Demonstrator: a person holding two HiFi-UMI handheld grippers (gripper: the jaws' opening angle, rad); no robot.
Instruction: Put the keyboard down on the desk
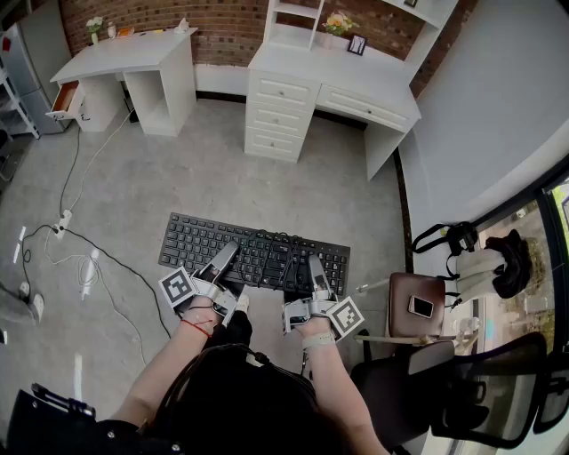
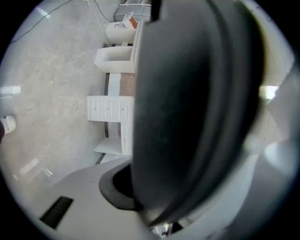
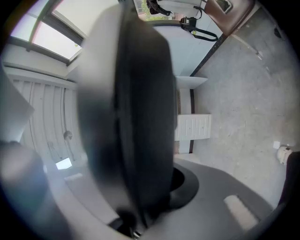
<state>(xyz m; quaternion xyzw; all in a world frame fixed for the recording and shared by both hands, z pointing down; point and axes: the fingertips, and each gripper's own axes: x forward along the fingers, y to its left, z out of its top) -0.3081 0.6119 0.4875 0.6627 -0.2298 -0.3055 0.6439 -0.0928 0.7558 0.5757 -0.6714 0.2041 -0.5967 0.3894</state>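
black keyboard (image 1: 253, 256) sits wedged between both pairs of jaws, left gripper (image 1: 226, 256) and right gripper (image 1: 317, 271) each clamped on its near edge, probably to carry it level. white desk (image 1: 307, 69) lies well beyond the jaws.

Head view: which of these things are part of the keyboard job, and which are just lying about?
Part of the job: keyboard; left claw and right claw, both clamped on it; white desk ahead.

Just lying about: floor cables; phone on the brown seat; flowers; black chair.
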